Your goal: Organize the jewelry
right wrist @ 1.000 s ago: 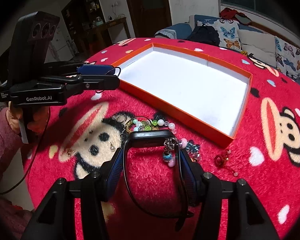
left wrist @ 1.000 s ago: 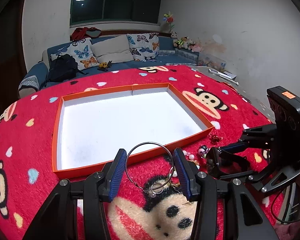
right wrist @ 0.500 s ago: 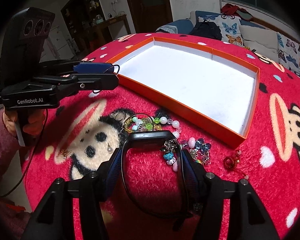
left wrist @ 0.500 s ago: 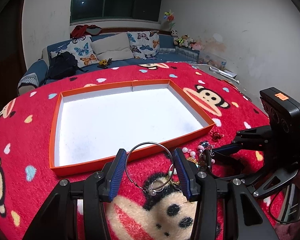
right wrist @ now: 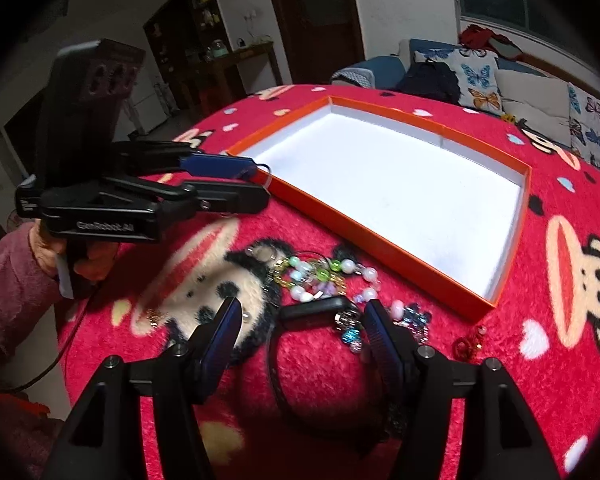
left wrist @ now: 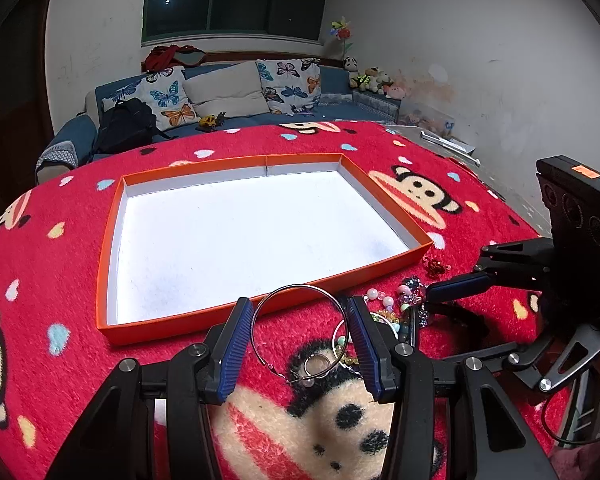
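Left wrist view: left gripper (left wrist: pixel 300 336) clamps a thin silver hoop (left wrist: pixel 299 322); right gripper (right wrist: pixel 302 334) spread around a black bangle (right wrist: pixel 300 360).

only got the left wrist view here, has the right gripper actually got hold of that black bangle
Observer: Not firmly. The black bangle sits between the right gripper's fingers, but one pad stands clear of it.
Operator: anything loose i cant see
Observer: A small gold piece lies on the cloth, apart from the bead pile.
Operator: how close am i to the tray
Observer: Your left gripper, holding the hoop, has its tip beside the tray's near corner.
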A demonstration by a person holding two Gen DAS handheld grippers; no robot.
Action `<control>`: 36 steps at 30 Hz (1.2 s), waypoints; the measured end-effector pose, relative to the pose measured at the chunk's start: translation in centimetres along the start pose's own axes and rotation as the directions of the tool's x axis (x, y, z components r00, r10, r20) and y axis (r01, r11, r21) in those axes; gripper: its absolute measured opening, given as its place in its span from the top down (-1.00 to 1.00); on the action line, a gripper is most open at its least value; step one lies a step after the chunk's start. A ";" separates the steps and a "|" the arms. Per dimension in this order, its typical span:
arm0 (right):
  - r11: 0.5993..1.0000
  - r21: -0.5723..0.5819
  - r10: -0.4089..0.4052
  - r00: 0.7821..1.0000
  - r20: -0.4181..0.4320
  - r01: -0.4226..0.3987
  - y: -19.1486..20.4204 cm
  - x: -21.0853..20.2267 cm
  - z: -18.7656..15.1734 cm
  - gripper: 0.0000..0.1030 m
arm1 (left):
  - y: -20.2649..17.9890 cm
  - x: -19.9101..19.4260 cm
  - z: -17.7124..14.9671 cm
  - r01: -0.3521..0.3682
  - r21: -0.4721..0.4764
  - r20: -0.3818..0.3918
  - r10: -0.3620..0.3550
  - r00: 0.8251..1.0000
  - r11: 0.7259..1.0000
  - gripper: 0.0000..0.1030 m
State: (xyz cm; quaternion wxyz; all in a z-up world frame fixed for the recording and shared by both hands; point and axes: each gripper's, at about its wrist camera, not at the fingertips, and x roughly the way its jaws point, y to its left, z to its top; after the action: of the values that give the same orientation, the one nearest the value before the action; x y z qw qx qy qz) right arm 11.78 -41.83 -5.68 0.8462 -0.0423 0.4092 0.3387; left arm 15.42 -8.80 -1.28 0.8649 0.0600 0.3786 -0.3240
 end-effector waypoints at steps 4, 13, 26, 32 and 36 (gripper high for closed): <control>1.000 0.004 0.021 1.000 0.013 -0.021 0.1 0.2 0.2 -0.35 | 0.0 0.0 -0.1 0.002 0.000 -0.001 -0.002 1.000 1.000 0.00; 0.999 0.017 0.047 0.999 -0.008 -0.046 0.1 0.9 0.0 -0.35 | 0.0 0.0 -0.7 -0.001 -0.008 -0.006 0.001 1.000 1.000 0.00; 1.000 0.009 0.027 0.999 -0.022 -0.027 0.3 -0.2 -1.0 -0.35 | 0.4 -0.2 -0.8 -0.005 -0.022 -0.007 0.005 1.000 1.000 0.00; 0.999 0.009 0.034 0.999 -0.036 -0.034 -0.1 0.7 -0.5 -0.35 | 0.5 -0.3 -0.9 0.001 -0.024 -0.007 -0.001 1.000 1.000 0.00; 1.000 -0.002 0.017 0.999 -0.043 -0.017 0.2 1.8 -0.5 -0.35 | 0.3 -0.3 -1.0 0.005 -0.017 -0.016 -0.005 1.000 1.000 0.00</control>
State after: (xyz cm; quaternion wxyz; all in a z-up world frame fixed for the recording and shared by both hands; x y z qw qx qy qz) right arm 12.08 -40.84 -7.32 0.8343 -0.0470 0.4274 0.3451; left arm 14.87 -8.08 -1.86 0.8616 0.0542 0.3882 -0.3224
